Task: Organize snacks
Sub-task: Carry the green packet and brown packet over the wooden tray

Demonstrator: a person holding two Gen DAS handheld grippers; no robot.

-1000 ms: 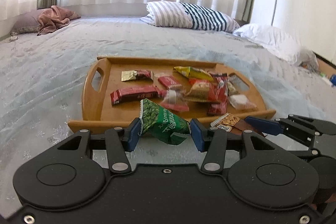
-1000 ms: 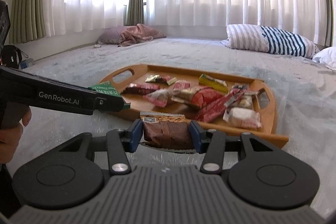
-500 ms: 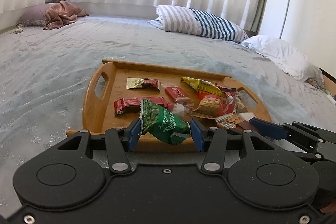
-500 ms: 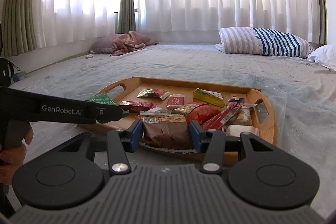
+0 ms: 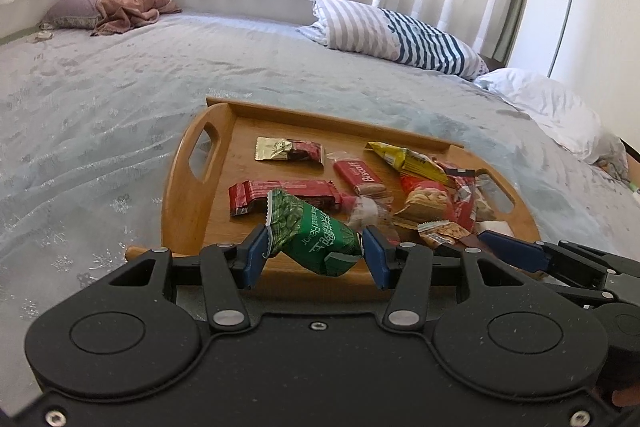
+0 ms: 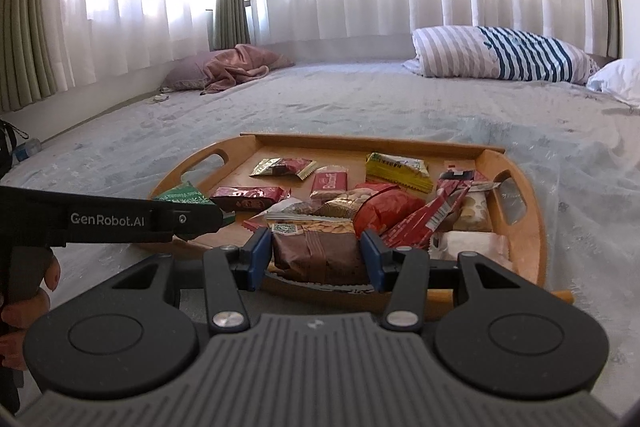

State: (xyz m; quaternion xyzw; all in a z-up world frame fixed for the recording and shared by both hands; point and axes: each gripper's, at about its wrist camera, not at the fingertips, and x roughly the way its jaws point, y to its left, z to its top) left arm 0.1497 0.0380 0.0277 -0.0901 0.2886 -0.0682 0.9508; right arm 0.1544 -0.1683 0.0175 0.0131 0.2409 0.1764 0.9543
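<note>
The green packet [image 5: 312, 233] is being held in the left gripper [image 5: 316, 253], long axis across the jaws, over the near left edge of the tray [image 5: 180, 183]. The brown packet [image 6: 318, 253] is being clamped in the right gripper [image 6: 316, 257] above the near edge; the tray's bare floor is lying ahead of both, nearer the left gripper

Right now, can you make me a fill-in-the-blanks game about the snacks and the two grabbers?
1. The left gripper pinches a crinkly ____ snack packet.
2. The right gripper pinches a ____ snack packet.
3. The other snacks lie on an oval ____ tray.
4. The tray sits on a ____.

Missing words: green; brown; wooden; bed
</note>
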